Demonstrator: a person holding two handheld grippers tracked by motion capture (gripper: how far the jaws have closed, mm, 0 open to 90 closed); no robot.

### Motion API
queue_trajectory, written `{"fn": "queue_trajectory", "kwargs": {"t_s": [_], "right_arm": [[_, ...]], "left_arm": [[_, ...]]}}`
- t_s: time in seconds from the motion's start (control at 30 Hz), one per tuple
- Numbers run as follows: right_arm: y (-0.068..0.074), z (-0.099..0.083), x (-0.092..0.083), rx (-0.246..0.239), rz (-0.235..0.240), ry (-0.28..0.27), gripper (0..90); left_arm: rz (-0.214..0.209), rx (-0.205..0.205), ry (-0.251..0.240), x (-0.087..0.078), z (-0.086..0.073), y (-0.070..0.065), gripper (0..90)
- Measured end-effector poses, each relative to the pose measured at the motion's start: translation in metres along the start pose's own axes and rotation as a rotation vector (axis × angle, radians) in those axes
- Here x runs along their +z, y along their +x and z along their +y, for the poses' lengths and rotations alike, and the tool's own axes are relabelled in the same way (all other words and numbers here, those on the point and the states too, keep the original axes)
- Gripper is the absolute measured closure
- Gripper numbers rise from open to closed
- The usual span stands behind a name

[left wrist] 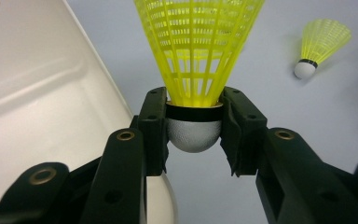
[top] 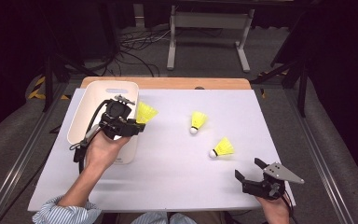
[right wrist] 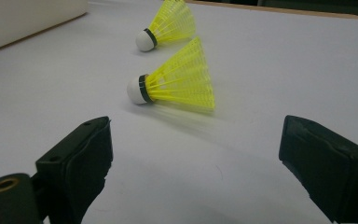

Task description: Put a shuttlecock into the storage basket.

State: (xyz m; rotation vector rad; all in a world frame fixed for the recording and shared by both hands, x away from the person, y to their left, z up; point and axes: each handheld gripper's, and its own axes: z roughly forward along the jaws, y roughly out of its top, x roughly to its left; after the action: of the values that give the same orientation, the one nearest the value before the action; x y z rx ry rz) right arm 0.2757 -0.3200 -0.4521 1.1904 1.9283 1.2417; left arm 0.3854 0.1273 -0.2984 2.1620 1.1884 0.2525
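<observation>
My left gripper is shut on the white cork base of a yellow shuttlecock, held at the right rim of the white bin, its skirt pointing away from the hand. Two more yellow shuttlecocks lie on their sides on the white table: one near the middle, another closer to the front right. My right gripper stands open low over the table's front right, its jaws wide apart and pointing toward the nearer shuttlecock, with nothing between them.
The white sheet covers a wooden table whose far edge shows behind it. Beyond the table stand a metal frame and loose cables on the floor. Dark rails run along both sides.
</observation>
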Motion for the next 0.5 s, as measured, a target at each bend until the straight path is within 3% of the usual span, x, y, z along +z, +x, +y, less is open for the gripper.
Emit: {"fn": "queue_trajectory", "kwargs": {"t_s": [0.5], "right_arm": [[0.0, 0.0, 0.0, 0.0, 0.0, 0.0, 10.1]], "left_arm": [[0.023, -0.051, -0.023, -0.009, 0.0, 0.02, 64.5]]}}
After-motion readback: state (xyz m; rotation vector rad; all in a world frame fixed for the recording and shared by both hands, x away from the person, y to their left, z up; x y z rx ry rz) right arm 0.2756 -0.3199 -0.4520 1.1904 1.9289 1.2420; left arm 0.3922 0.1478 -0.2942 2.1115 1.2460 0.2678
